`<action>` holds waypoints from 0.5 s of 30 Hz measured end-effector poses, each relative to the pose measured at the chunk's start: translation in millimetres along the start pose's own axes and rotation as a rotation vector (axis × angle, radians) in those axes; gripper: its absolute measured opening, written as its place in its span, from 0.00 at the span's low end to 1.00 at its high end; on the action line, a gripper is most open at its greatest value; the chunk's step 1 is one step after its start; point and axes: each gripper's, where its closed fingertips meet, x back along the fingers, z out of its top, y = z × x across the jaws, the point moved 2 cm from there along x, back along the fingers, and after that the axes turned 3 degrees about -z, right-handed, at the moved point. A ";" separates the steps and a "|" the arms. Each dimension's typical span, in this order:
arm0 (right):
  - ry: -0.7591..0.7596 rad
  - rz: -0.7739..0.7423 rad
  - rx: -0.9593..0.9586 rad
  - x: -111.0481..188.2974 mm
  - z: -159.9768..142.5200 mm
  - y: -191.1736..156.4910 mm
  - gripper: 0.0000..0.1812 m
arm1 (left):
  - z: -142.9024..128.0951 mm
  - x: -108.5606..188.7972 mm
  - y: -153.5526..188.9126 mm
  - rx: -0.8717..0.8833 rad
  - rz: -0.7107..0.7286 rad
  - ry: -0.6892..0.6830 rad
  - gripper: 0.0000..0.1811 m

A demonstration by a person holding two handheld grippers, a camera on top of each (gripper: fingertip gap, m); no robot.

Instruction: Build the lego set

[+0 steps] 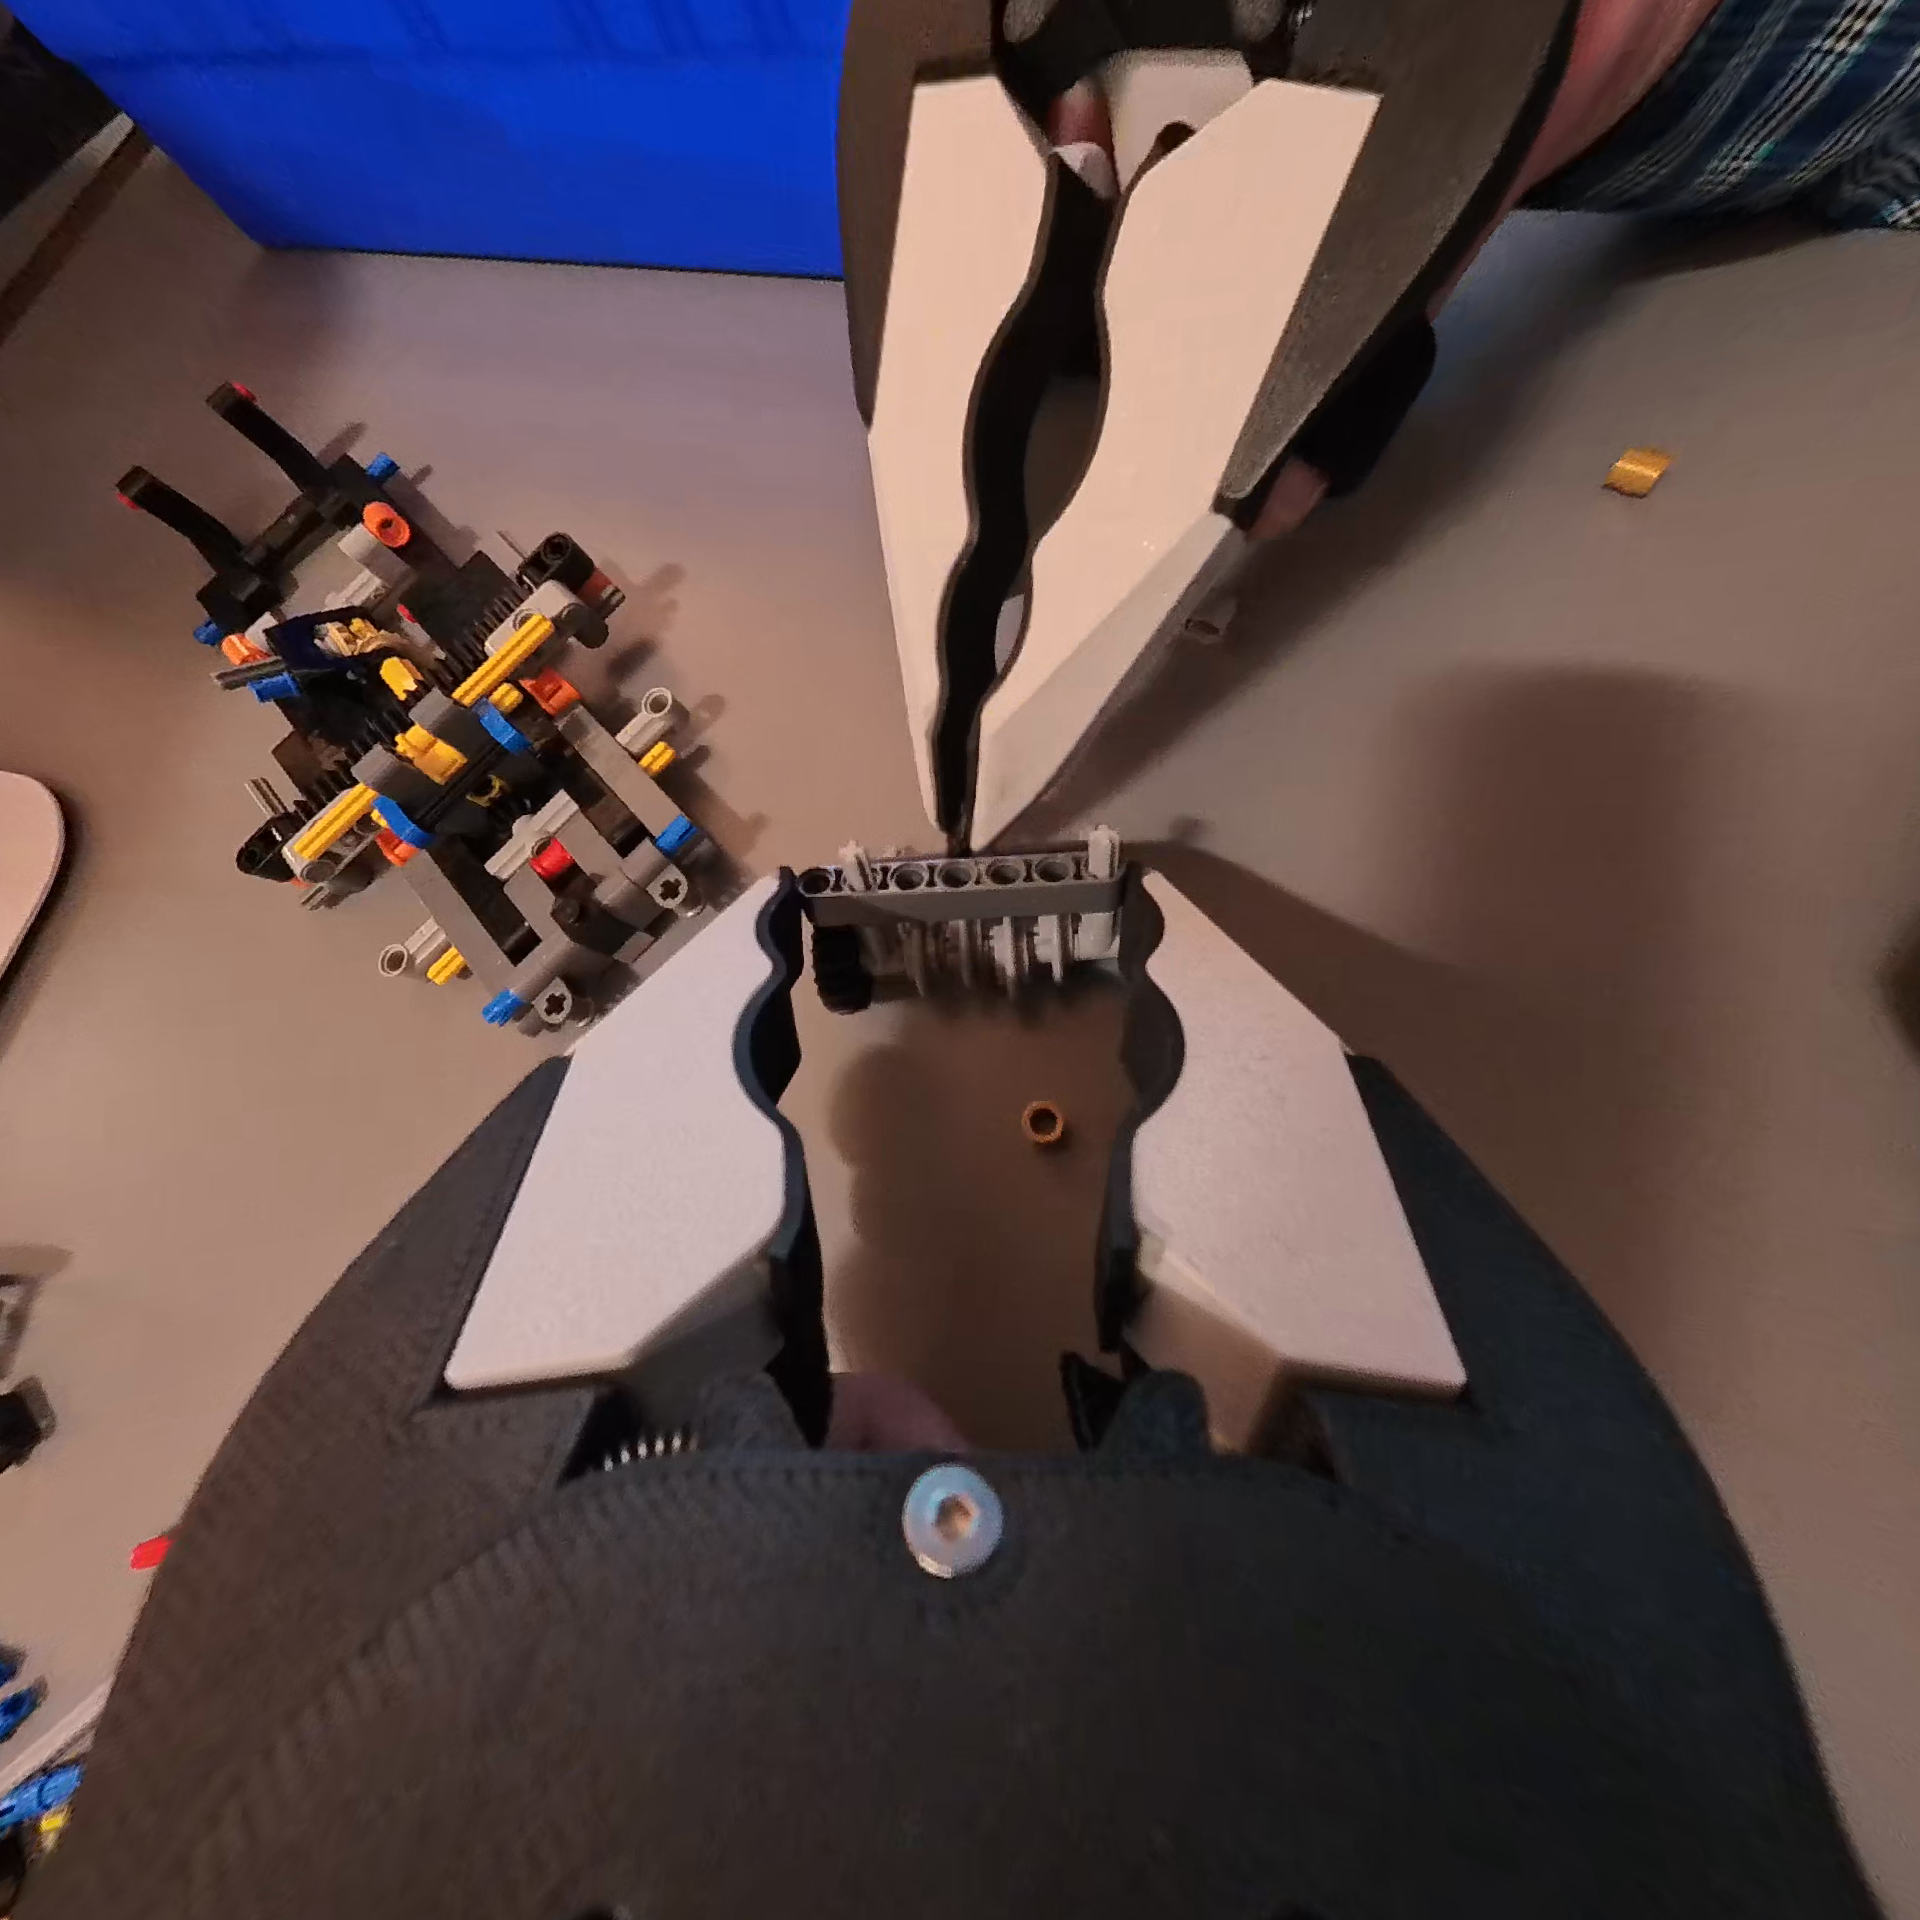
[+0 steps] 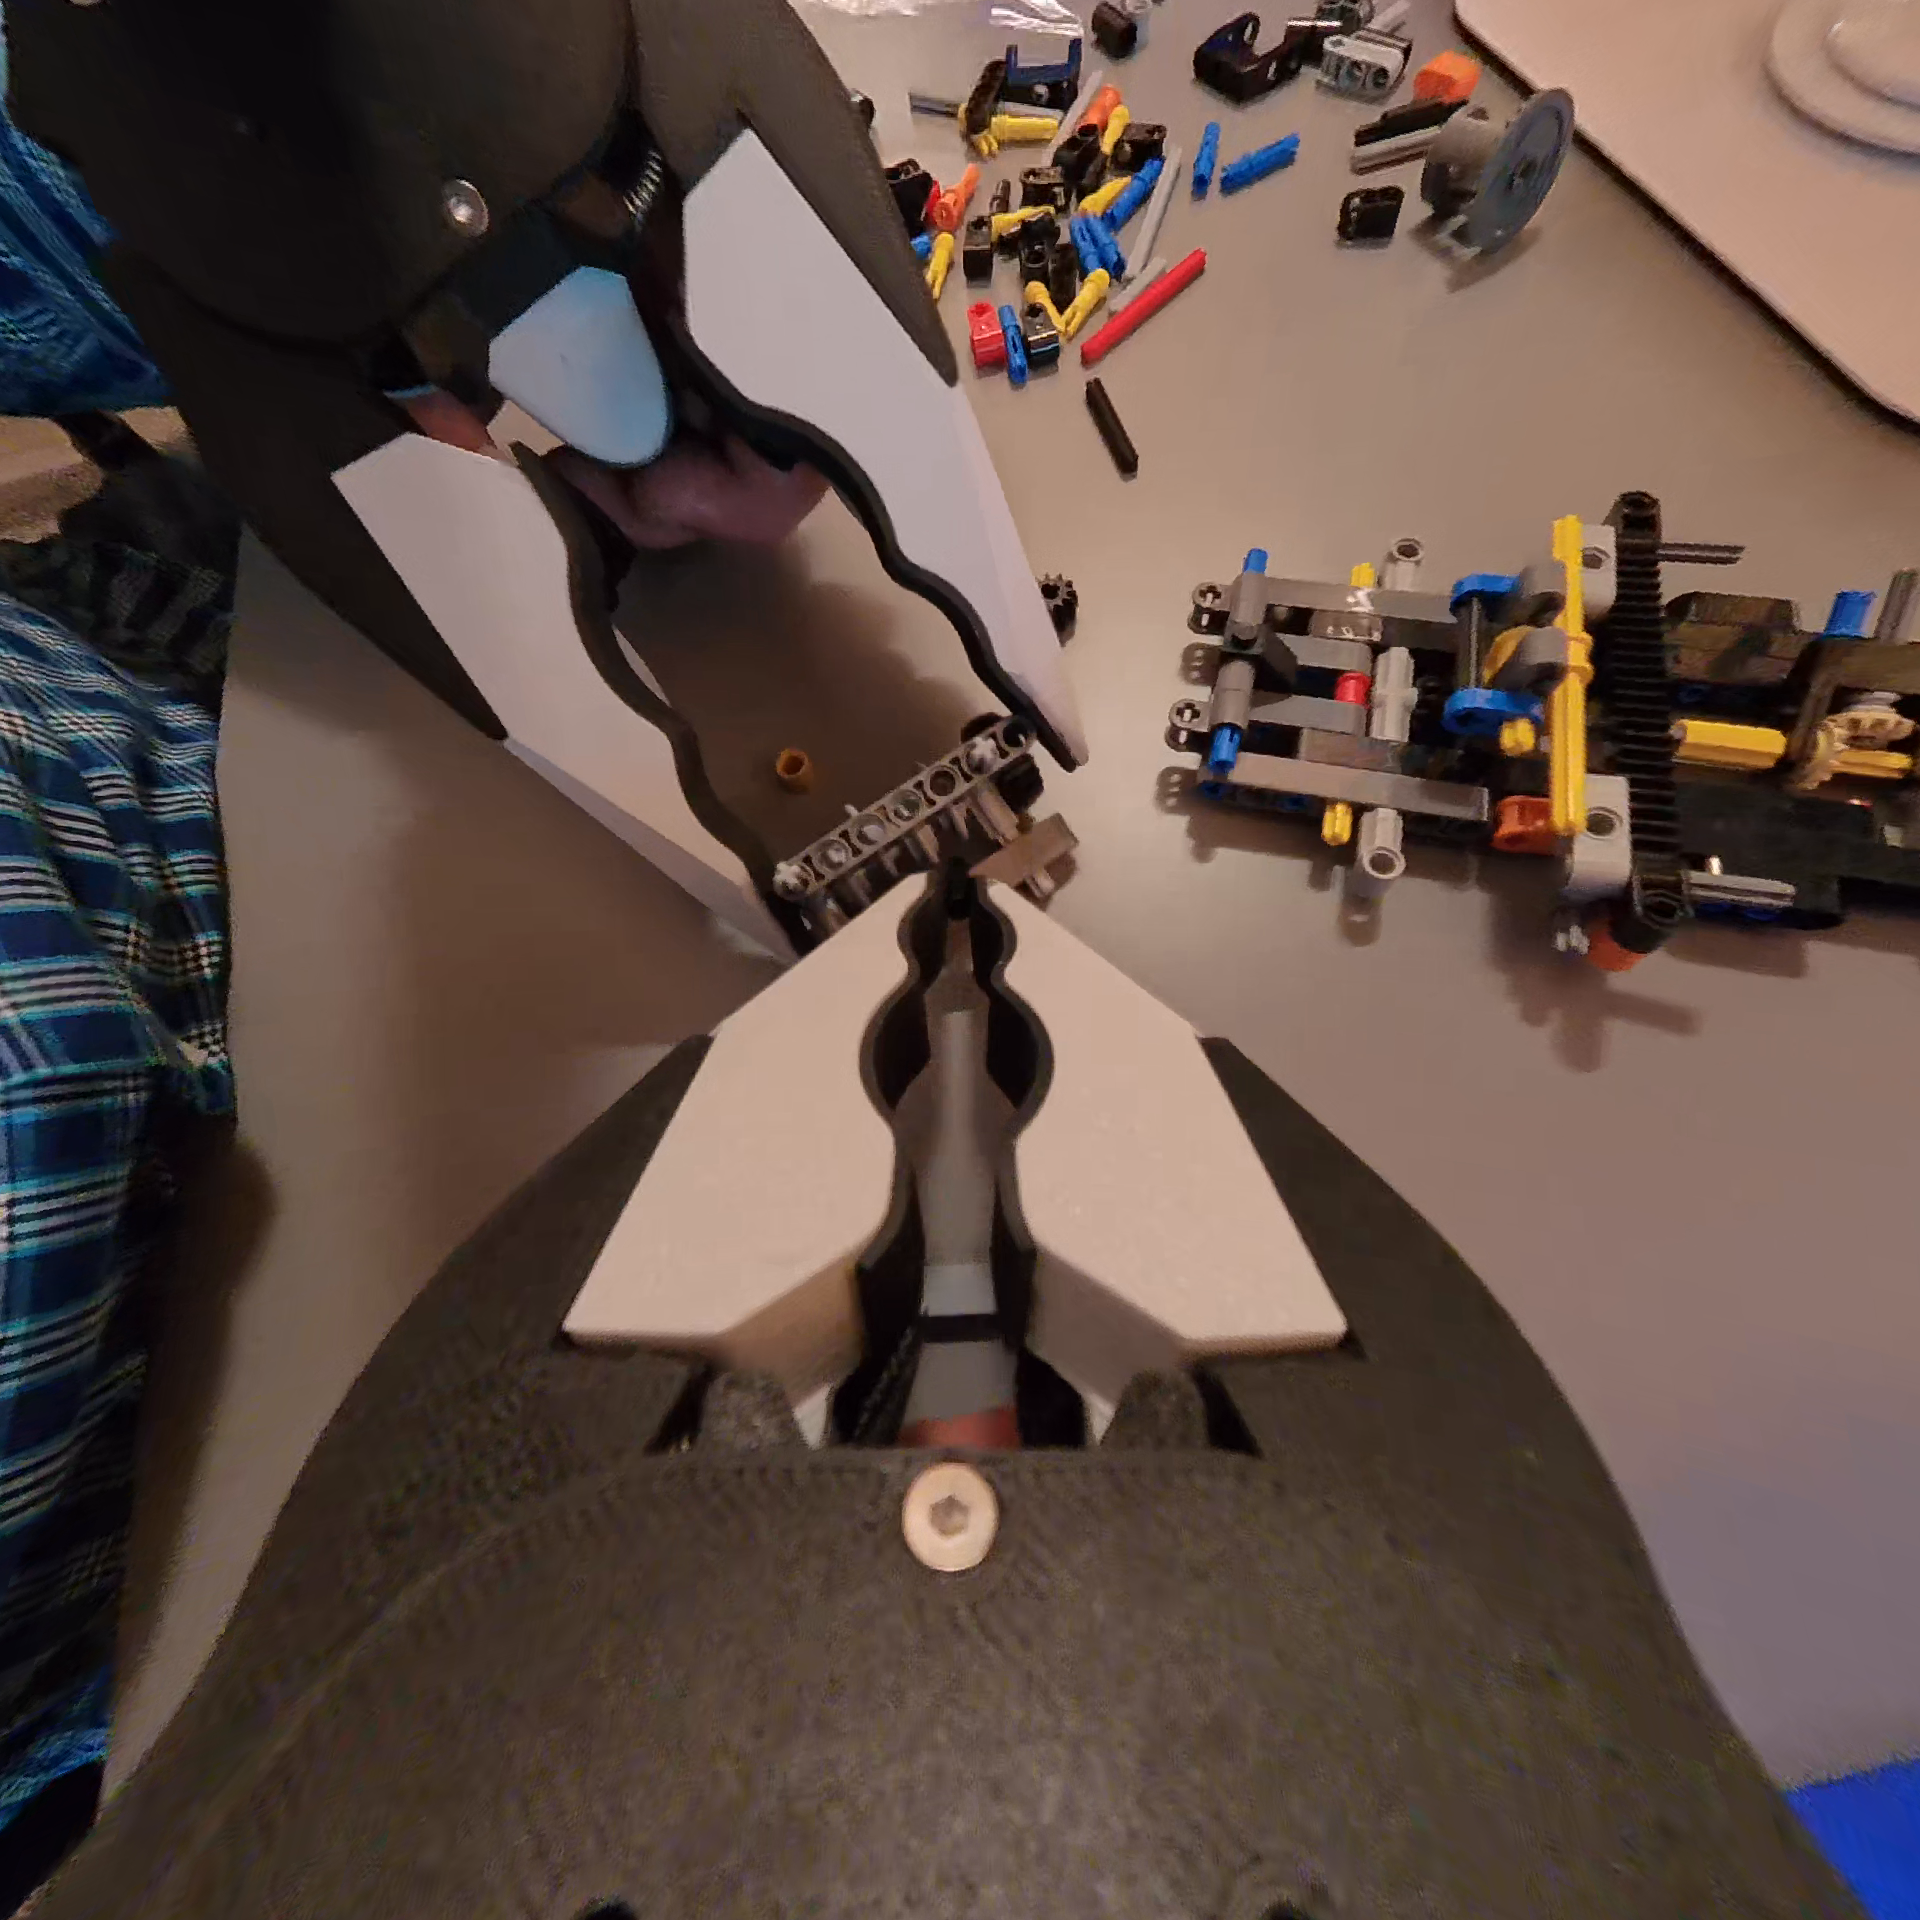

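No legible writing showed on any piece. At frame centre, the left gripper (image 1: pixel 961 914), with matte white wedge fingers edged in wavy black rubber, clasped a small grey plastic lego sub-assembly with a holed beam (image 1: pixel 961 899) by its ends, above the smooth grey bench (image 1: pixel 1558 1039). The right gripper (image 2: pixel 954 896) was pinched tight on a tiny dark piece against that beam. A larger ribbed black, grey and yellow lego chassis (image 1: pixel 436 727) lay at left. A small tan round bush (image 1: pixel 1042 1121) rested below.
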 end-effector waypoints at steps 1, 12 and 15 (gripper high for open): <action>-0.012 0.001 0.001 -1.3 -1.4 -0.5 0.01 | 0.3 0.0 -0.3 0.002 0.002 0.004 0.32; -0.032 -0.004 -0.004 -4.2 -2.9 -0.1 0.00 | 2.4 -0.2 -1.7 0.019 0.007 0.015 0.33; -0.033 -0.005 -0.007 -4.4 -2.8 0.0 0.00 | 2.3 0.1 -2.1 0.018 0.014 0.016 0.32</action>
